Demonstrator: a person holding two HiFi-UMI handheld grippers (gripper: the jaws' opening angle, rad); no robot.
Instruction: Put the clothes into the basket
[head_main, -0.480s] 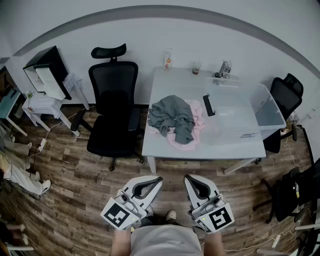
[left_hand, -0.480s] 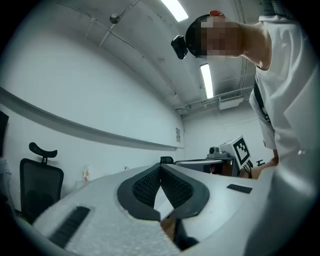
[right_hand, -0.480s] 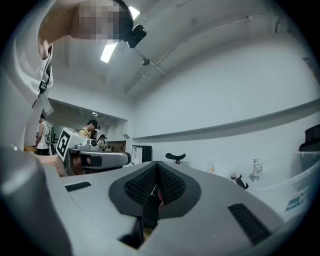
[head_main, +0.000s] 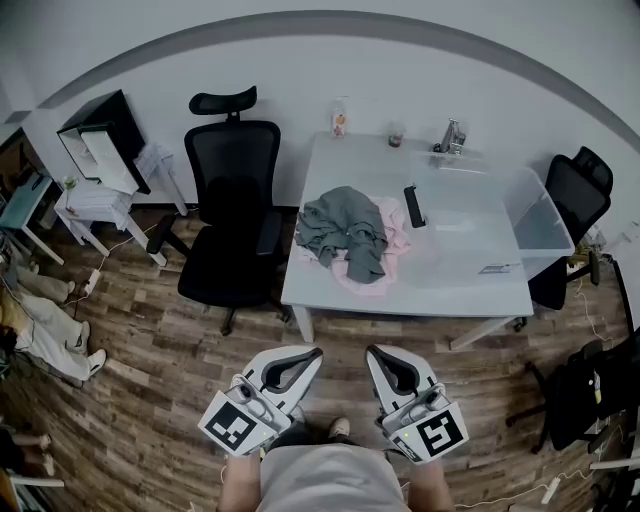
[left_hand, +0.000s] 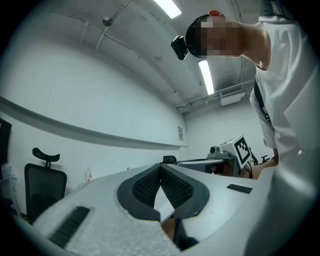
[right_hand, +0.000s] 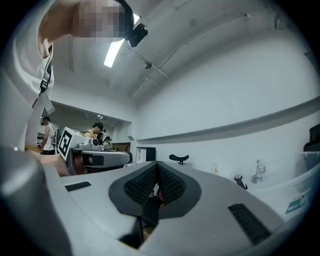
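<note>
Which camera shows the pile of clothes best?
The head view: the clothes lie in full sight on the table, grey over pink. Both gripper views are tilted upward toward the room and show none of the pile.

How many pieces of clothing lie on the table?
2: a grey garment lies partly over a pink one, on the left half of the table. More may be hidden beneath.
</note>
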